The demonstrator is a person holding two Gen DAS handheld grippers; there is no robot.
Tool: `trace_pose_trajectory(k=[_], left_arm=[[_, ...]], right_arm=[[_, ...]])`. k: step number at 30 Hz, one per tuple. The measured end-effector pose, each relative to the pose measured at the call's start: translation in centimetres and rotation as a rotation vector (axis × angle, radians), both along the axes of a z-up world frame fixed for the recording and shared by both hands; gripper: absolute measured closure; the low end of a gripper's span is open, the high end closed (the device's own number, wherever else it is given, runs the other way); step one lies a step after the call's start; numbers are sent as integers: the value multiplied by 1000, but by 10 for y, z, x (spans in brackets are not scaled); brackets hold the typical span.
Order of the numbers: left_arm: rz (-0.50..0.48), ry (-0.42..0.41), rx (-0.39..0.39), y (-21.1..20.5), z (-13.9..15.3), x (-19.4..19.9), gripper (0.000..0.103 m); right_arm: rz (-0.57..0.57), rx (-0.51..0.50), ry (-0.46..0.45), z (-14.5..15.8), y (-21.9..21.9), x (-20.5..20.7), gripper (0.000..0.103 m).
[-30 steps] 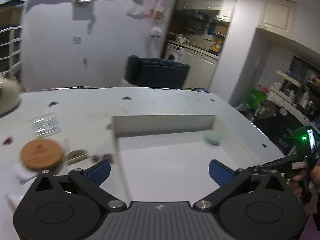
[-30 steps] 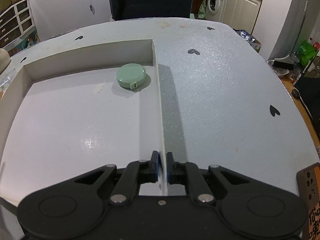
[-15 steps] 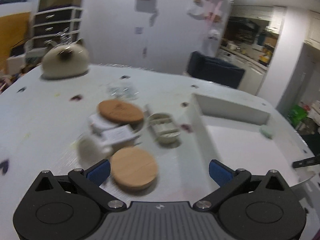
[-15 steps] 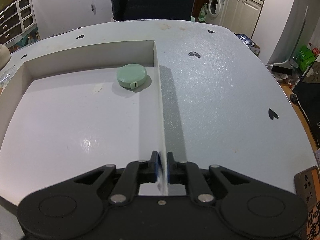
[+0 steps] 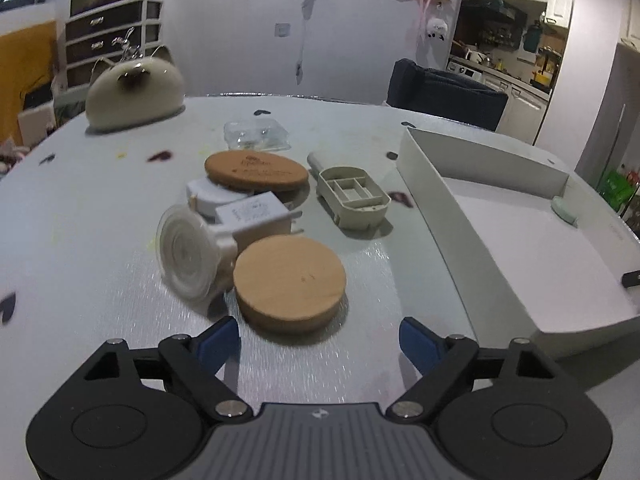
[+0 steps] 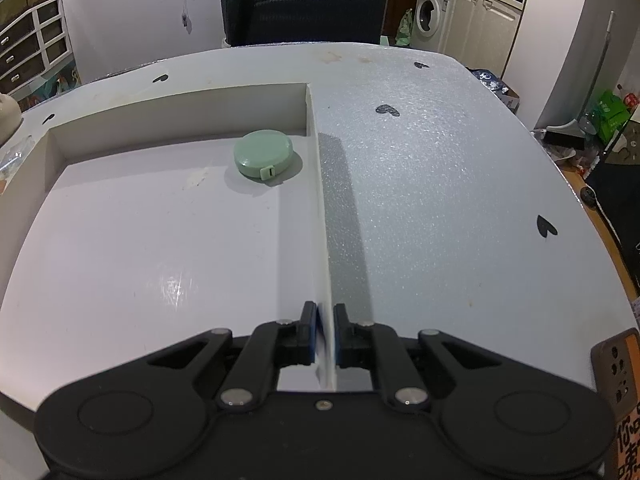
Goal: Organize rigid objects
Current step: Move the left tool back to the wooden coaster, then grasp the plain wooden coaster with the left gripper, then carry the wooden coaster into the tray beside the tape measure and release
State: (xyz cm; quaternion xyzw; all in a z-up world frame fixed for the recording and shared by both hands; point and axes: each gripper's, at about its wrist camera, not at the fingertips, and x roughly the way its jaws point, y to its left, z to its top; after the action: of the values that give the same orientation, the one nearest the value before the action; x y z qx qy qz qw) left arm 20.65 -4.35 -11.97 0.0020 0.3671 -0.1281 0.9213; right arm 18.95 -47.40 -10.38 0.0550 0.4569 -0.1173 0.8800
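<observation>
My left gripper [image 5: 320,344] is open and empty, just short of a round wooden lid [image 5: 289,280]. Behind the lid lie a clear round suction cup [image 5: 185,251], a white adapter [image 5: 252,216], a second wooden disc [image 5: 256,170], and a beige compartment case [image 5: 353,196]. The white box [image 5: 436,196] sits to the right. My right gripper [image 6: 325,334] is shut on the box's right wall [image 6: 320,208]. A green tape measure [image 6: 263,153] lies in the box's far right corner.
A cat-shaped cream object [image 5: 134,94] stands at the table's far left. A clear plastic packet [image 5: 256,136] lies behind the discs. A dark chair [image 6: 304,14] stands beyond the table. The grey table [image 6: 440,184] extends right of the box.
My left gripper has swung left from over the box to the pile of objects and come closer to the wooden lid. The right gripper has stayed clamped on the box wall.
</observation>
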Motion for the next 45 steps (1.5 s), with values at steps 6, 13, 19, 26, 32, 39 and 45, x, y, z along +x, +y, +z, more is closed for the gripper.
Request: trace_pose_trajectory(k=[6,13,19,26,32,39,45], left_arm=[[39,-23,33,0,-1,20,18],[56,-38,64,-3,-1,33,24],[57,-43,76,-6,1,34,35],[68,-37,67,-6,1,27,35],[70,-48,26,-5,10,15,35],[20,-127,-35,-18,42,7,35],[-83,-184,-88,-50,69,20,35]], right_arm=[[-6,3,-5,0,0,0,94],[2,-2,-9,0,0,-1,94],[7,4,-16,-1,-1,-1,94],[3,2,-25,-1,0,-3,94],[4,0,-33,-2,0,-5,94],[0,-4,-34,-2,1,-5,94],[2,-9,-32,-1,2,-5,94]])
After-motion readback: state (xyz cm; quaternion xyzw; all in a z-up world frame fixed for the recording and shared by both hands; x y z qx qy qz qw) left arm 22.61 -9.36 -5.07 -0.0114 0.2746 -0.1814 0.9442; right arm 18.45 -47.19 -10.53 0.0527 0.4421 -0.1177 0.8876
